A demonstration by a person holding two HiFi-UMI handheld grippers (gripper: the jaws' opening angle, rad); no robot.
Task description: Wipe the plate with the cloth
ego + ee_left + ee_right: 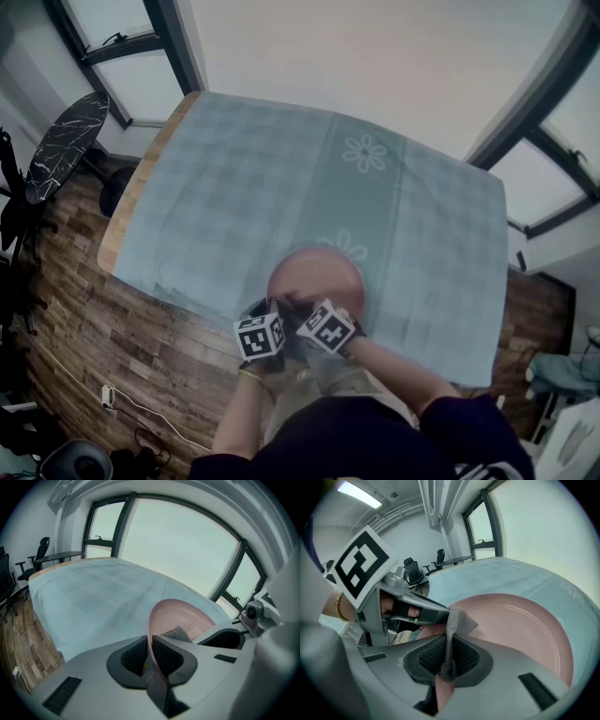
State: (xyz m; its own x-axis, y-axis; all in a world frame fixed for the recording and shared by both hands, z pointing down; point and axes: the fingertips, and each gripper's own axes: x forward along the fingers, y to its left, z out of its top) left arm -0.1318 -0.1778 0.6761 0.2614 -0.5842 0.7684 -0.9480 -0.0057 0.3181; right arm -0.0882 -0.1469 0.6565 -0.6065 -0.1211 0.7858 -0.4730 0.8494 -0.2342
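A pink plate (317,274) is held tilted above the near edge of the table. My left gripper (149,656) is shut on the plate's (180,618) rim, which stands edge-on between its pads. My right gripper (448,656) is shut on a grey cloth (456,623), whose free end lies against the inside of the plate (520,630) near the rim. In the head view both grippers, left (272,319) and right (305,314), sit side by side at the plate's near edge. The left gripper's body (401,606) shows at the left of the right gripper view.
A pale blue checked tablecloth (281,178) with a flower print covers the wooden table (127,202). A black office chair (61,145) stands at the far left on the wood floor. Windows run behind the table.
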